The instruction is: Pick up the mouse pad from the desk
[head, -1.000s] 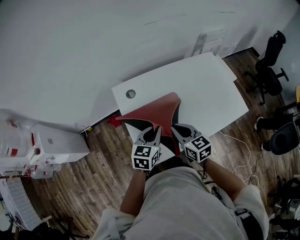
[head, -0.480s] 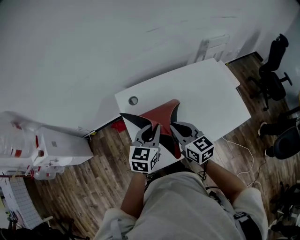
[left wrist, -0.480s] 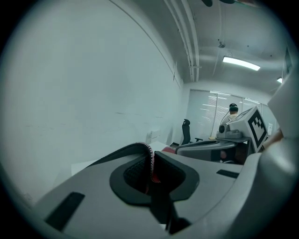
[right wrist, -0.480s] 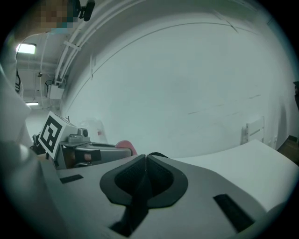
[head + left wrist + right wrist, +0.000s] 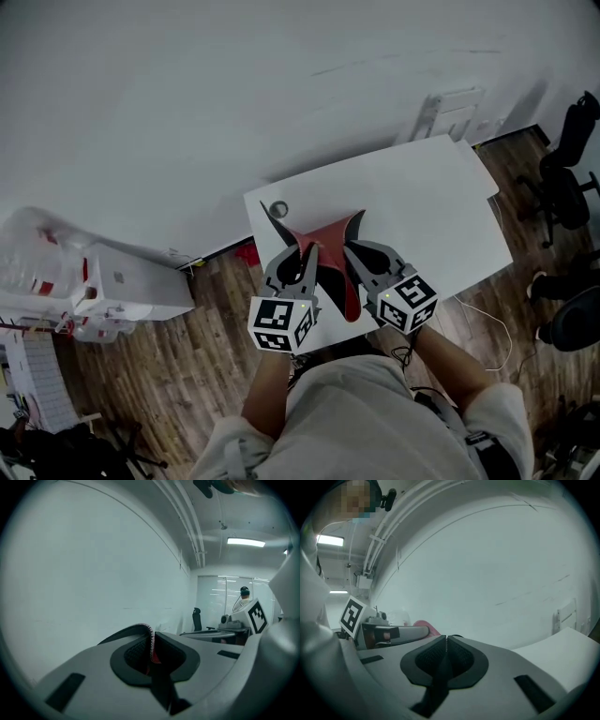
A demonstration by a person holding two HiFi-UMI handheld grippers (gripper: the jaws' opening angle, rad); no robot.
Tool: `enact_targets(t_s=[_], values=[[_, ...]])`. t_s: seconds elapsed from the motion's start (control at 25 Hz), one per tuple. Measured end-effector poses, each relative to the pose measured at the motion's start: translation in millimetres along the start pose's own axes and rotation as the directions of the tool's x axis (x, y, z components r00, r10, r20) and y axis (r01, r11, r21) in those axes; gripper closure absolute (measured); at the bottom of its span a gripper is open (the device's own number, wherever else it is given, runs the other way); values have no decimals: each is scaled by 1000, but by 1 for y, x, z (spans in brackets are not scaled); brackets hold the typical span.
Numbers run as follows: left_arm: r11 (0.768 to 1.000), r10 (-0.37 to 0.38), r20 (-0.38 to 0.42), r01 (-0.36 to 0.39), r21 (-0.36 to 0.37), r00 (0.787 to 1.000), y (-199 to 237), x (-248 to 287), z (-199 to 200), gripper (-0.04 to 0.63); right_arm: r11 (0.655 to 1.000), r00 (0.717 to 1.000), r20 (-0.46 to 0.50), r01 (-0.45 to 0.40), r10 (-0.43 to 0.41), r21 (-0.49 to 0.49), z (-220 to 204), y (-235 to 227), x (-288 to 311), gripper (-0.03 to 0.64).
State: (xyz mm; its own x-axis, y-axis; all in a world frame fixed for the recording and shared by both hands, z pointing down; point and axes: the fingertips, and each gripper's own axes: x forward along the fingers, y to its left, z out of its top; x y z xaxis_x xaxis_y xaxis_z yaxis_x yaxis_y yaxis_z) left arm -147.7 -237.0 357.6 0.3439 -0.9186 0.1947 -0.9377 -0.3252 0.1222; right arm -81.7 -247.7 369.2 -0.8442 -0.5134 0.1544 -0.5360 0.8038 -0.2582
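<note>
While pinched along its near side, hangs buckled above the left end of the desk [image 5: 431, 202]: mouse pad [image 5: 328, 234], red on top, black beneath. Flares upward at the far corners, with one black tip pointing at the round cable hole [image 5: 278, 209] near the desk's far-left corner. Drops into a red fold between the two grips, over the desk's near edge.

Left gripper [image 5: 306, 255]: clamped on the pad's left portion. Seen from the left gripper view as jaws almost together, stitched red rim nipped between them, black underside arching over the jaw on that view's left. Points roughly level toward a plain white wall [image 5: 93, 573].

Right gripper [image 5: 356, 253]: clamped on the pad's right portion. Seen from the right gripper view as jaws pressed all but shut, only a thin dark sliver of pad edge in the seam. Beyond, a pink-red bulge of pad beside the other gripper.

Elsewhere: bare white top toward the desk's right end and far-right corner; wood floor [image 5: 187, 375]; white cabinet [image 5: 127, 286] off the left end; black office chair [image 5: 574, 141] and loose white cable [image 5: 487, 314] off the right end.
</note>
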Motion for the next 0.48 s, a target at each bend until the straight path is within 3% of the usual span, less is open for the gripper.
enact_targets(t_s=[0.36, 0.48], values=[[996, 74, 36, -72, -51, 997, 9, 19, 41, 560, 997, 998, -16, -62, 63, 55, 1, -41, 3, 571], [994, 93, 34, -91, -63, 995, 16, 32, 45, 560, 997, 995, -70, -74, 75, 18, -9, -54, 5, 571]])
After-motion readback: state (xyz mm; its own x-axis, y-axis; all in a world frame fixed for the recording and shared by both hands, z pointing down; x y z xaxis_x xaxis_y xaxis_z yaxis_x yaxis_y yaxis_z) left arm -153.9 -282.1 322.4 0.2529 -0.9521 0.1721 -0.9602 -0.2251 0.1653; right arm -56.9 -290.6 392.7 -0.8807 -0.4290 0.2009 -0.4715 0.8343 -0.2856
